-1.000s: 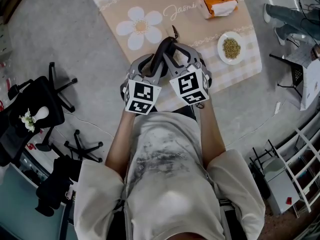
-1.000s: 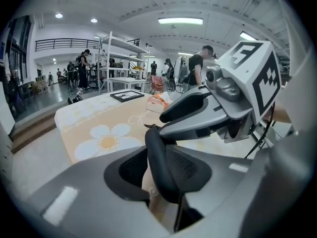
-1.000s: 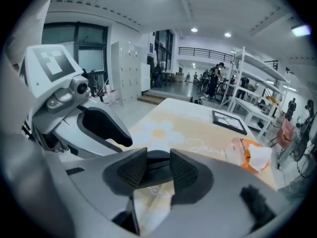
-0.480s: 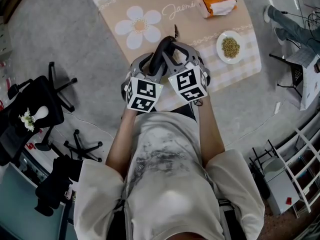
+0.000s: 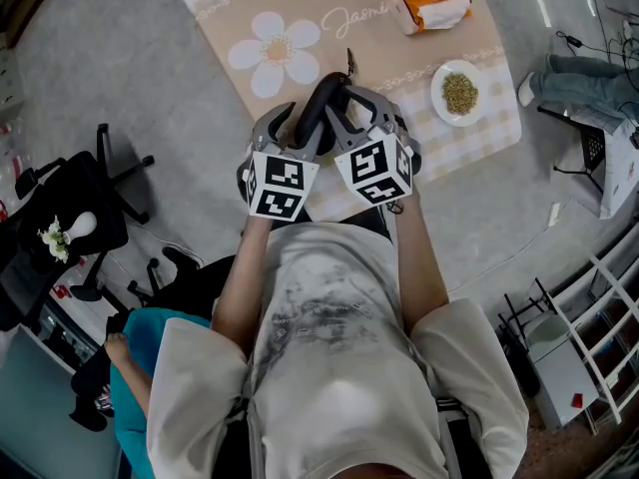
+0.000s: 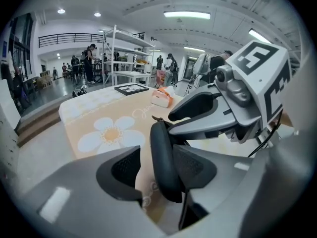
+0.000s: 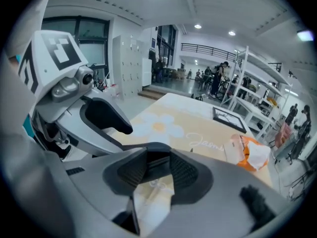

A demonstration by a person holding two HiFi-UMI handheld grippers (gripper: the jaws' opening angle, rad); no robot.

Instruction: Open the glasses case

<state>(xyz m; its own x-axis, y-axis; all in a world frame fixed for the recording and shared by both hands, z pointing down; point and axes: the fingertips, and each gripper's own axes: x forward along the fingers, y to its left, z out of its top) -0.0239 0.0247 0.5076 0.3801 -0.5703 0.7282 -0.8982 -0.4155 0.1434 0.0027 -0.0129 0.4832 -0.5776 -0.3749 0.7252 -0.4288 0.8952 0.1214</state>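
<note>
Head view: case held over near edge of counter, btw left gripper & right gripper.
Left gripper view: jaws apart, just been opening; case btw them.
Right gripper view: jaws clamped on case.
Est. light, stiff shell; grip halves nr seam.

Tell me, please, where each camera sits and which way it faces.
Head view: on the person's head, facing steeply down at the flower mat; torso and arms show.
Left gripper view: on the left gripper, along its just-opening jaws, glasses case between them.
Right gripper view: on the right gripper, along jaws clamping the case.
All share that mat.
</note>
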